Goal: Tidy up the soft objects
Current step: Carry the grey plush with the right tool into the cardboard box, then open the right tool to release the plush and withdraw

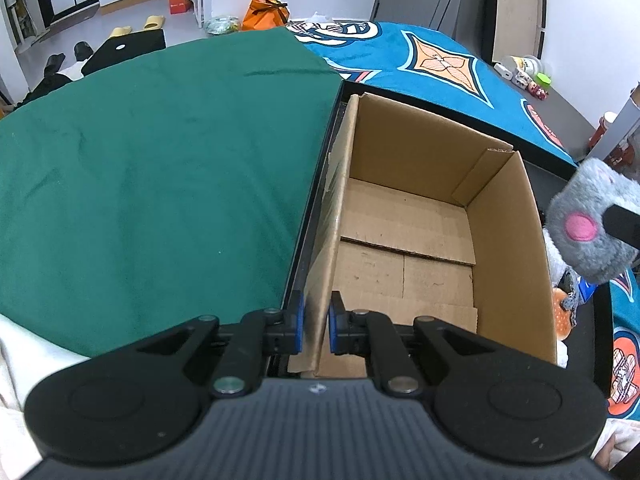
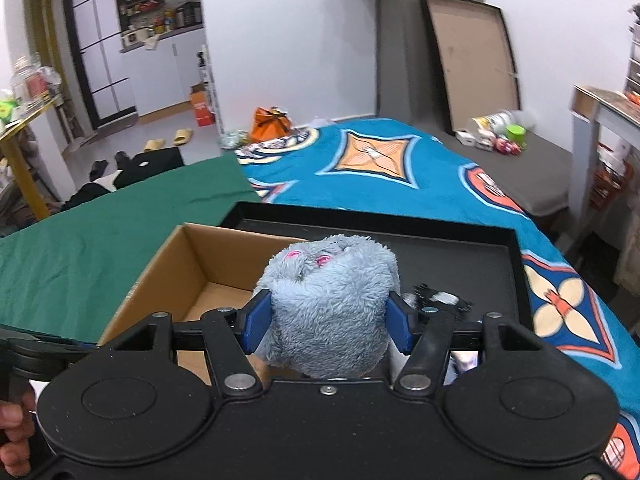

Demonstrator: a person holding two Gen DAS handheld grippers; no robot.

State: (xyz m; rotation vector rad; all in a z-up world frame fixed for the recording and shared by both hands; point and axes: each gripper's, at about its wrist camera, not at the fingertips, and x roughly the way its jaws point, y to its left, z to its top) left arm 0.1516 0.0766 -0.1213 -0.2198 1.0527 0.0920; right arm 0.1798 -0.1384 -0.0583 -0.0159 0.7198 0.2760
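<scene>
An open cardboard box (image 1: 404,240) stands in a black tray (image 2: 460,252); nothing lies in it. My left gripper (image 1: 316,326) is shut on the box's near left wall, one pad on each side. My right gripper (image 2: 326,318) is shut on a grey plush toy (image 2: 332,300) with pink spots and holds it above the box's right edge. The toy also shows at the right edge of the left wrist view (image 1: 588,220). More soft toys (image 1: 564,308) lie in the tray to the right of the box, partly hidden.
A green cloth (image 1: 152,168) covers the surface left of the tray. A blue patterned blanket (image 2: 380,168) lies behind and to the right. Small items (image 2: 496,132) sit on a grey ledge at the far right. Shoes and bags lie on the floor beyond.
</scene>
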